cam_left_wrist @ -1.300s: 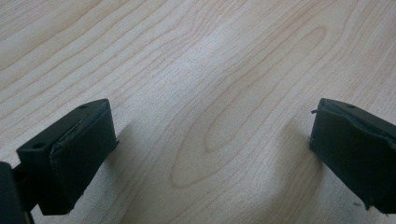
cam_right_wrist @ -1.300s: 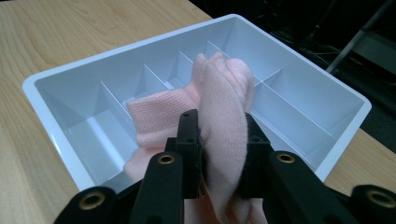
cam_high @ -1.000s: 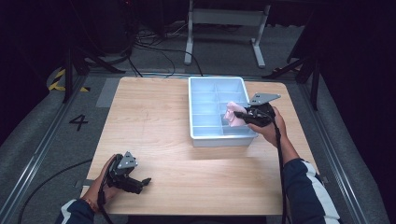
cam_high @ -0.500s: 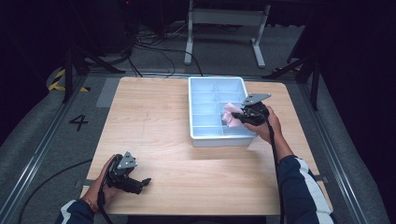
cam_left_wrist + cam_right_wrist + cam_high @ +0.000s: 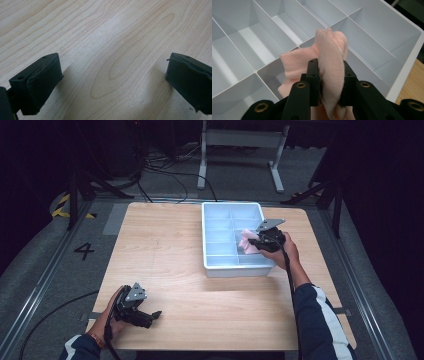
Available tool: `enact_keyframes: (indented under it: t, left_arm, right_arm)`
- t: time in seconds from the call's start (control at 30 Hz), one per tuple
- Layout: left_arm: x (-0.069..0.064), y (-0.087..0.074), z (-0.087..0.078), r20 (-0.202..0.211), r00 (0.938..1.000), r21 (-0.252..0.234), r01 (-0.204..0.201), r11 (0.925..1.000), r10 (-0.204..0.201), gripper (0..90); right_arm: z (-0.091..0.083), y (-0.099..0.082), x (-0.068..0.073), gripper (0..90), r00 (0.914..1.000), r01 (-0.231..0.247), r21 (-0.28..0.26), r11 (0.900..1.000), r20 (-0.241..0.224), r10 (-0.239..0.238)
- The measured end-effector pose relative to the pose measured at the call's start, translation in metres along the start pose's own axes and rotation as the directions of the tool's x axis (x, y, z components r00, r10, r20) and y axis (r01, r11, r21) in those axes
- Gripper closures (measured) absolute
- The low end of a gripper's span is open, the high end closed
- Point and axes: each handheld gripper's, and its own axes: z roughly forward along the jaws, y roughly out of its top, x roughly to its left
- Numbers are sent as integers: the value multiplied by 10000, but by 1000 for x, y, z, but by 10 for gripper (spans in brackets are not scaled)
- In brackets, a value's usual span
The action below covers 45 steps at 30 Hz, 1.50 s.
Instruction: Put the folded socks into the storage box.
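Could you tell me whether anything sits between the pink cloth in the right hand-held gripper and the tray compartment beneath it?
Nothing visible does. The right hand-held gripper is shut on the pink cloth, holding it over the white divided tray. The compartments below and around it look empty, with only their thin divider walls nearby.

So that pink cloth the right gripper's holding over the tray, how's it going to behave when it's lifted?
Probably floppy: the pink cloth folds and droops around the right gripper. Likely light and grippy, since its knit texture sits pinched between the jaws above the tray.
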Motion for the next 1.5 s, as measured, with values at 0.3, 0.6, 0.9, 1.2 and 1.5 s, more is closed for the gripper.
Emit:
enact_keyframes:
  t: [0.3,0.6,0.9,1.2,1.5]
  left_arm:
    - [0,0,0,-18,10000,3,5,10000,-5,6]
    - [0,0,0,-21,10000,-3,7,10000,-7,6]
    - [0,0,0,-32,10000,22,-11,10000,11,6]
    - [0,0,-1,-73,10000,27,-66,10000,66,7]
    - [0,0,-1,-74,9999,30,-98,9999,98,7]
  right_arm:
    - [3,1,6,747,9980,553,206,9983,-323,-546]
    - [6,2,11,746,9869,1270,669,9896,-1087,-1193]
    - [14,6,11,745,9786,1524,1540,9762,-1617,-1273]
    - [24,9,10,742,9754,1614,2571,9528,-1882,-1145]
    - [33,8,10,741,9751,1712,3391,9250,-1923,-1100]
